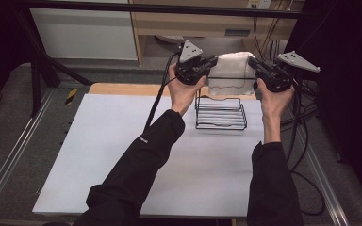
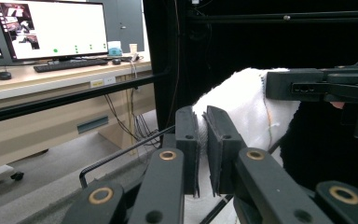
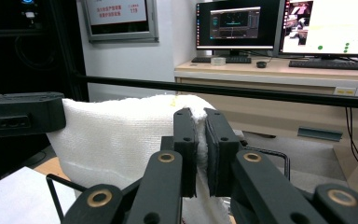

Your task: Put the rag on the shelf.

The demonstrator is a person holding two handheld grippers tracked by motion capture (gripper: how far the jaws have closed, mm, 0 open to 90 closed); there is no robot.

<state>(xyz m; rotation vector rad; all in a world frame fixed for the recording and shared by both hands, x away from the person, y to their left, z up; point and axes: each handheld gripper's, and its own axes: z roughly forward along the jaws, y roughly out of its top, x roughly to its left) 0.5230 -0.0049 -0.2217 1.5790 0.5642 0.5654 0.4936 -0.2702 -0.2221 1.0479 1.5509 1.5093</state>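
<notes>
With the left gripper [image 1: 210, 63] and the right gripper [image 1: 254, 63] each clamped on a top corner of the white towel [image 1: 232, 74], the person should keep it taut and level over the wire basket [image 1: 220, 113].

Towel [image 1: 232, 70] hides the basket [image 1: 220, 114] back rim (lower hem unclear)

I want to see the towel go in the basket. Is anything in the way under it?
Nothing visible is. The white towel hangs between the left gripper and the right gripper, each shut on an upper corner. The black wire basket sits on the table just on the near side of it, nothing inside.
</notes>
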